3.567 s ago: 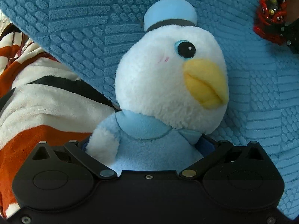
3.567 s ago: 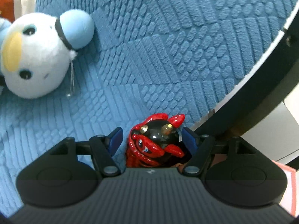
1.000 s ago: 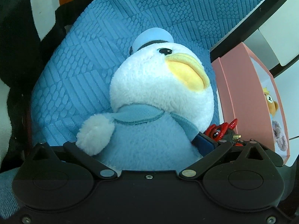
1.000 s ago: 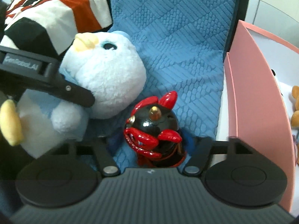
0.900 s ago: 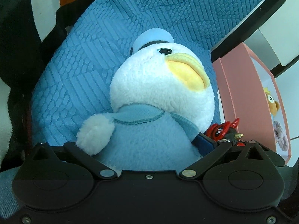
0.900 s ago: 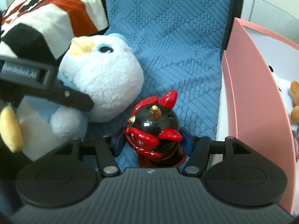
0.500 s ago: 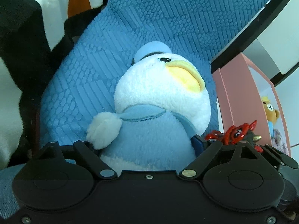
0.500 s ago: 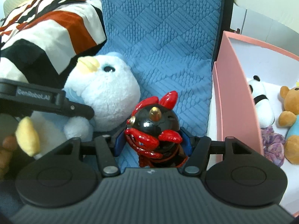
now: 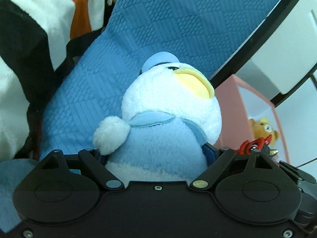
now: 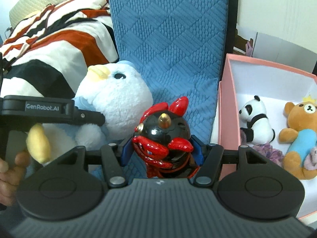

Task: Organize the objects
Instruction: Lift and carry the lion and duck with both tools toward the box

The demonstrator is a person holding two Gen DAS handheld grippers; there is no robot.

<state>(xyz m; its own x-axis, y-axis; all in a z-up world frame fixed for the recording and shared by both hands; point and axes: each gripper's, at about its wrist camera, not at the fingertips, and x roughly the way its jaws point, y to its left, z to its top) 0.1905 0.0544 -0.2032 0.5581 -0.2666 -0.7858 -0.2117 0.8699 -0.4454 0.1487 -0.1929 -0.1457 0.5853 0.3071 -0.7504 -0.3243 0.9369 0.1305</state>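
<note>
a: what's biggest?
b: the blue quilted cover (image 10: pixel 168 39), with the pink box (image 10: pixel 225 109) beside it, its near end cut off.

a: and the plush duck (image 9: pixel 164 123)?
b: pinched in the left gripper (image 9: pixel 156 154), which just tightened; its base is hidden.

a: the smaller one?
b: the red-and-black figurine (image 10: pixel 162 138), clamped by the right gripper (image 10: pixel 161 152), its feet hidden.

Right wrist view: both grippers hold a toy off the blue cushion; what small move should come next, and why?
Probably carry the right gripper sideways over the pink box wall. It is shut on the red and black figure, and the box, open-topped, already holds a panda and a bear. The left gripper, shut on the plush duck, can follow.
</note>
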